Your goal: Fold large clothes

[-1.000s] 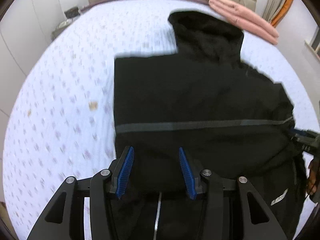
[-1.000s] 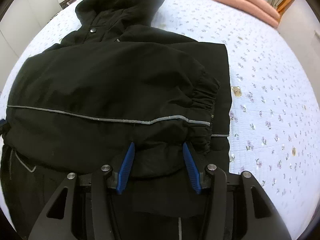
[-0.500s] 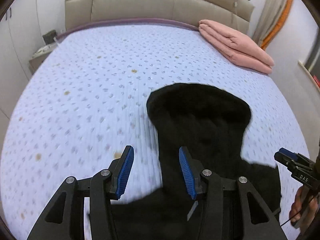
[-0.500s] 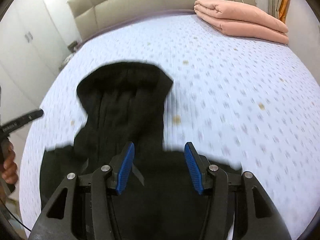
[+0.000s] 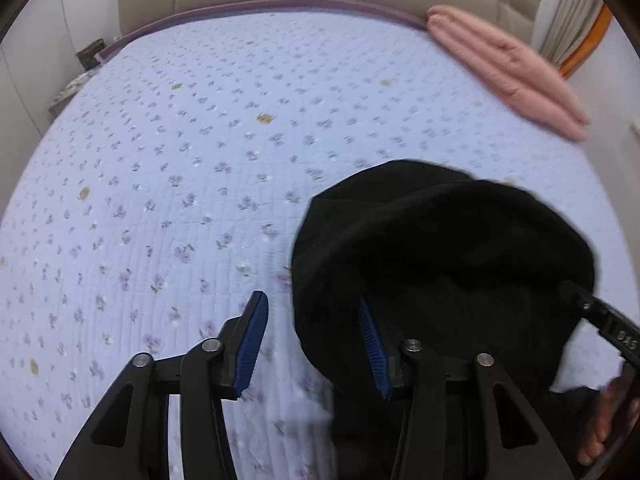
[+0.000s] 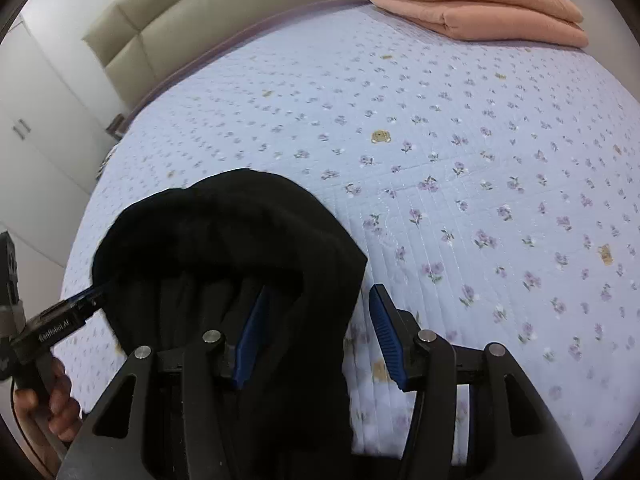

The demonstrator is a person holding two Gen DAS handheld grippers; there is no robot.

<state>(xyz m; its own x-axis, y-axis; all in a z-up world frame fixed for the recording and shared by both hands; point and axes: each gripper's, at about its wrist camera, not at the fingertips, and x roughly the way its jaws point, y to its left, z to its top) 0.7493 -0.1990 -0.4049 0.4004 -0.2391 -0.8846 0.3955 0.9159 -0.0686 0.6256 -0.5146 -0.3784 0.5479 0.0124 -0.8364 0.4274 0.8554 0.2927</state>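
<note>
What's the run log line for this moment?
step: grasping hood | left tool: closing, hood edge between pads | right tool: closing, opposite hood edge between pads | black jacket hood: on bed

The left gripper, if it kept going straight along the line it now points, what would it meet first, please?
Most likely the left gripper, jaws closing, would meet the edge of the black hood, which lies partly between its fingers, or the quilt just beside it; depth is unclear.

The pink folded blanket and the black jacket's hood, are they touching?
Apart. In the right wrist view, the pink blanket lies by the headboard, with a wide stretch of flowered bedspread between it and the hood.
</note>
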